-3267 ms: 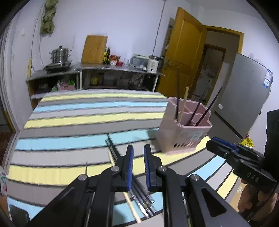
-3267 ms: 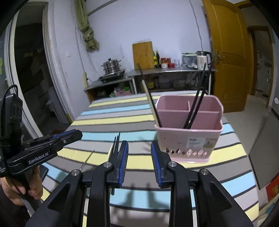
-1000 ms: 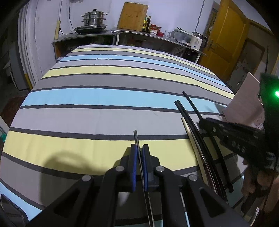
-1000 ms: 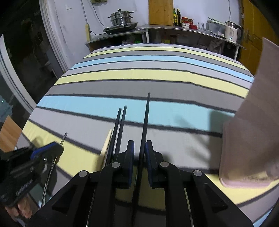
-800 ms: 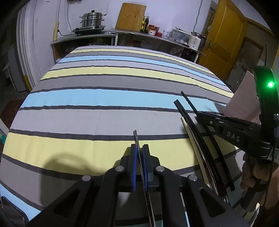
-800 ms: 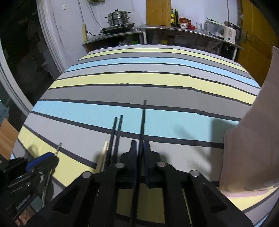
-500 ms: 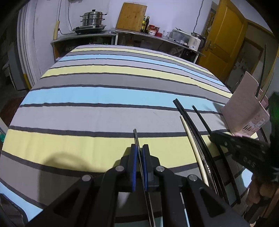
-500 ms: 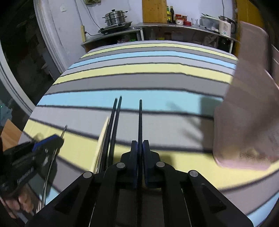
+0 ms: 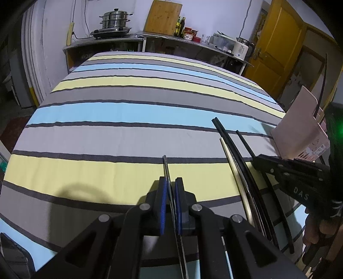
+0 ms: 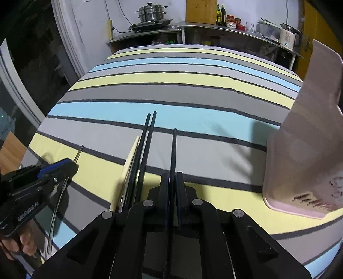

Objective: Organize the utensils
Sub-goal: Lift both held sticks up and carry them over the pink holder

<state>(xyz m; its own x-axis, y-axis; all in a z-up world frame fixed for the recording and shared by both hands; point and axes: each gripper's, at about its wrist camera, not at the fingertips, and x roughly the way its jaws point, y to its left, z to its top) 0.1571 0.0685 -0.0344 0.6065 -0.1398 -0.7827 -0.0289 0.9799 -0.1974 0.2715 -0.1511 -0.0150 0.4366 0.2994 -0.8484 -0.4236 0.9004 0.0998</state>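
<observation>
- Striped cloth [image 9: 128,115] in grey, blue and yellow bands covers the whole table, its dark thin lines running across both views
- Behind the table a steel counter [image 9: 171,38] runs along a white wall, carrying a stacked steamer pot [image 9: 114,20], a wooden cutting board [image 9: 163,17], bottles and a white kettle [image 9: 242,47]; a yellow door [image 9: 278,43] stands to the right
- left gripper [image 9: 171,188] has its blue-padded jaws pressed onto a thin metal chopstick [image 9: 166,169] whose tip points away over a yellow band
- right gripper [image 10: 172,182] pinches a single black chopstick [image 10: 174,150] that reaches forward to a grey band
- just left of that, a pair of black chopsticks [image 10: 148,137] and a pale wooden chopstick [image 10: 130,156] lie side by side on the cloth, between the two grippers
- pink utensil holder [image 10: 306,139] stands at the right edge, close to the right gripper, casting a shadow onto the cloth; in the left wrist view dark sticks rise out of its top
</observation>
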